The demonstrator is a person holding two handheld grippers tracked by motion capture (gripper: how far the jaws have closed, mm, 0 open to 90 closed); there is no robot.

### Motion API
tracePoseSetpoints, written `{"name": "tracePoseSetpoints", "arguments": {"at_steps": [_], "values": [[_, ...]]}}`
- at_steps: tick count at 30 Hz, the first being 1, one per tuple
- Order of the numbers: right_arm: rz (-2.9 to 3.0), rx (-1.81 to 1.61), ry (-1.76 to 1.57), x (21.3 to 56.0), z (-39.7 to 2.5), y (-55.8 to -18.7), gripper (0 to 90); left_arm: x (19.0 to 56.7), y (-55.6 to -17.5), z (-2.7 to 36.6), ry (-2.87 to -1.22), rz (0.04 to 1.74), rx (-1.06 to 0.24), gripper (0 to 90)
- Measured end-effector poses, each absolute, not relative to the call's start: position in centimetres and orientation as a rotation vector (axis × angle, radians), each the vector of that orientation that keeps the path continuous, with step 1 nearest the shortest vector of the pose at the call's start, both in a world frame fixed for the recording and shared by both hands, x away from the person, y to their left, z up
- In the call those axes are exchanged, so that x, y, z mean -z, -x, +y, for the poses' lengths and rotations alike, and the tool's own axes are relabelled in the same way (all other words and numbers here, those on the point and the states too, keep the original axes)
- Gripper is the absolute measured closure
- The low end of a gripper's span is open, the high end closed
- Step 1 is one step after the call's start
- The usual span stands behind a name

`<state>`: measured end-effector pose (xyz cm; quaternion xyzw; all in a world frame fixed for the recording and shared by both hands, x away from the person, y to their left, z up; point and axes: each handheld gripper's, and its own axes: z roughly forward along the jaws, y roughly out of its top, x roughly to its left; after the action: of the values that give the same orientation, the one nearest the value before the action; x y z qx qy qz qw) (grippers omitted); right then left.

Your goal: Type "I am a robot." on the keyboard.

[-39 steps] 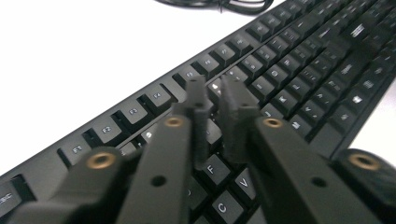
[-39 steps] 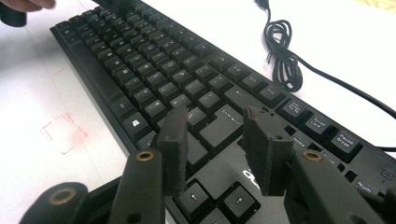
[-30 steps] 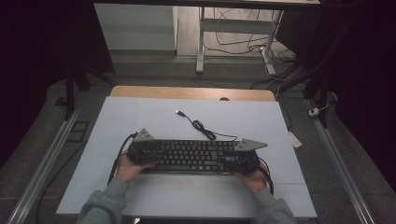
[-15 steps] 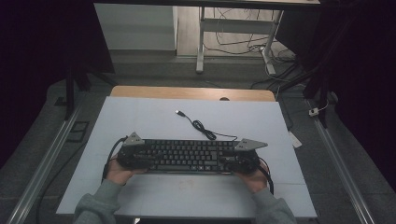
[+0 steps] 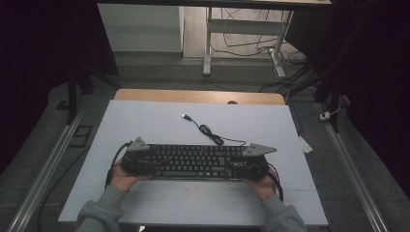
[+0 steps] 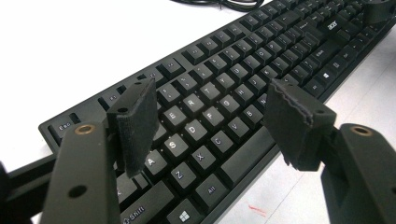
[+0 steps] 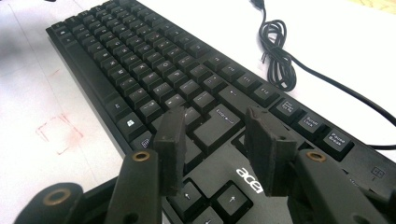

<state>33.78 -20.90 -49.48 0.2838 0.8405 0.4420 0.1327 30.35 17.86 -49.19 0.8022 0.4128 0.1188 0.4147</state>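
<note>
A black Acer keyboard (image 5: 193, 162) lies across the near part of the white tabletop (image 5: 145, 121). Its black cable (image 5: 208, 131) coils behind it and ends in a USB plug (image 5: 185, 116). My left gripper (image 5: 144, 162) hovers over the keyboard's left end. In the left gripper view it (image 6: 212, 122) is open above the letter keys (image 6: 205, 116), with nothing between the pads. My right gripper (image 5: 245, 164) is over the right end. In the right gripper view it (image 7: 219, 149) stands open above the Enter and arrow keys (image 7: 217, 126), near the coiled cable (image 7: 278, 56).
A faint red square mark (image 7: 58, 133) is drawn on the tabletop in front of the keyboard. A wooden table edge (image 5: 193, 95) lies beyond the white sheet. Metal rails (image 5: 355, 174) run along both sides, and desk legs and floor cables (image 5: 270, 48) stand farther back.
My left gripper has shifted a little to the left along the keyboard's end. The right gripper and the keyboard have stayed about where they were.
</note>
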Motion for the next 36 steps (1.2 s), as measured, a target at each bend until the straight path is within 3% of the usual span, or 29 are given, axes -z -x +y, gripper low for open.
{"name": "tracePoseSetpoints", "arguments": {"at_steps": [19, 22, 28, 36], "values": [[2.468, -1.328, -0.802, 48.9, -18.0, -34.0, 60.5, 49.5, -30.5, 17.5, -2.04, 1.035, -0.295, 33.7], [2.499, -1.329, -0.789, 49.0, -17.1, -34.1, 66.6, 49.6, -30.5, 17.5, -2.043, 1.036, -0.294, 33.6], [2.586, -1.284, -0.732, 49.4, -15.1, -34.2, 89.0, 49.6, -30.5, 17.4, -2.049, 1.031, -0.294, 33.5], [2.636, -1.239, -0.666, 50.0, -12.7, -34.2, 89.6, 49.6, -30.5, 17.4, -2.051, 1.031, -0.296, 33.4]]}}
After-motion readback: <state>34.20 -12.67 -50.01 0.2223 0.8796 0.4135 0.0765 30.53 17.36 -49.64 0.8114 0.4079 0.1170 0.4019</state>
